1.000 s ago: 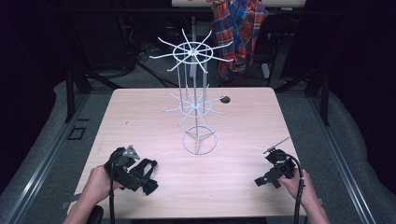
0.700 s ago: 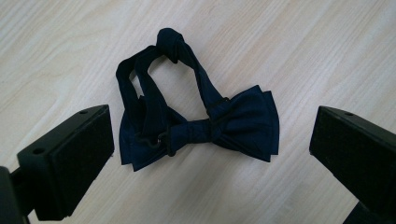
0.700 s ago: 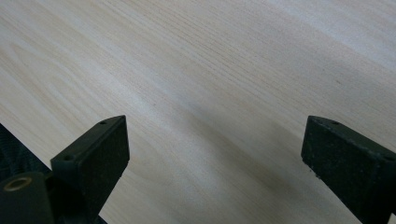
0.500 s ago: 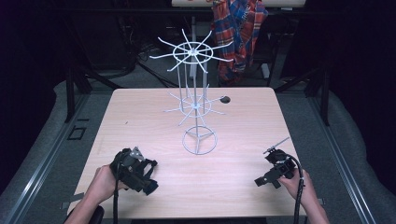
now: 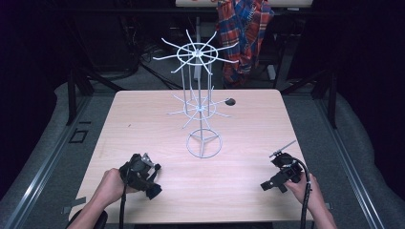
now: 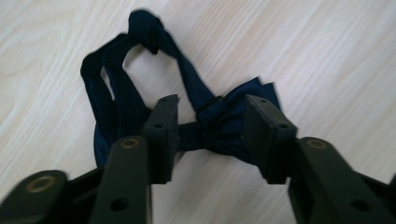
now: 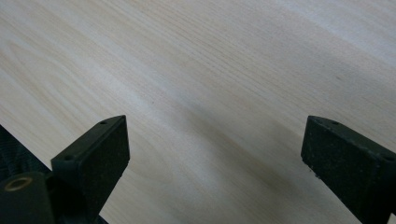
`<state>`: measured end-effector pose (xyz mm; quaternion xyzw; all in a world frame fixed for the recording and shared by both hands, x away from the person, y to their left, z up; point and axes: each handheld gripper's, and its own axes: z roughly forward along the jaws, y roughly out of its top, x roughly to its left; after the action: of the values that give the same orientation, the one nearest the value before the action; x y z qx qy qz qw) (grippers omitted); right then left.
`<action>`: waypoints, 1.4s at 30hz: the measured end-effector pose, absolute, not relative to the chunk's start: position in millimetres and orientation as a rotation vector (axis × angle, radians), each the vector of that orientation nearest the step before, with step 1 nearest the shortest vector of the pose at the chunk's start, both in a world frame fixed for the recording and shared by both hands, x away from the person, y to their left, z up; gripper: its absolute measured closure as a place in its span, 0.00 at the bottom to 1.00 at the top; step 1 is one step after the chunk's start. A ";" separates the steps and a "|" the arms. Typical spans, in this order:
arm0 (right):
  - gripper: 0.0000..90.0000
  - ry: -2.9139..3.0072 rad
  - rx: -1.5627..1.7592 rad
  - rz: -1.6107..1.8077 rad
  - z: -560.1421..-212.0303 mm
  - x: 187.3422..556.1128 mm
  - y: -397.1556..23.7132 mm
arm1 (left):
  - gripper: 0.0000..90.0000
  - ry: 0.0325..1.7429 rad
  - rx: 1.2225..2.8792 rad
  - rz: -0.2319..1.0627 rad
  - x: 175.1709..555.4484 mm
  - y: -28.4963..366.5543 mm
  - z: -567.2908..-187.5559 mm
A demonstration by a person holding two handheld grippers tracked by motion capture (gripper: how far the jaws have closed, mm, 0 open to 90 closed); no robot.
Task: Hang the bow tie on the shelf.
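Left gripper view puts our left gripper (image 6: 210, 126) low over a navy bow tie (image 6: 187, 112) lying on the wooden table (image 6: 327, 56); its knot sits between our part-open jaws, apparently unpinched. Farther right stands a white wire rack (image 5: 200, 102). Our right gripper (image 7: 215, 154) hangs over bare wood, jaws wide.

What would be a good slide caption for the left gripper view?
Left hand-held gripper, jaws open, straddling a navy bow tie on a pale wooden table.
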<state>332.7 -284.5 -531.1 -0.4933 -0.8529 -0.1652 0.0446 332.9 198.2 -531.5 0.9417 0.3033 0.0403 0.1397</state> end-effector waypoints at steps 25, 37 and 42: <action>0.08 -2.627 -1.494 -0.480 -530.5 332.8 -283.5 | 0.99 0.877 2.544 0.122 332.7 214.1 -511.3; 0.08 -2.633 -1.514 -0.486 -529.6 332.9 -284.7 | 0.99 0.908 2.407 0.121 331.1 224.3 -494.3; 0.06 -2.616 -1.518 -0.541 -527.6 332.5 -283.6 | 0.99 0.932 2.354 0.109 334.9 226.0 -487.9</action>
<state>332.5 -283.6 -527.6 -0.4937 -0.8509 -0.1760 0.0345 334.9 226.0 -487.9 0.8864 0.3511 0.0412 0.2990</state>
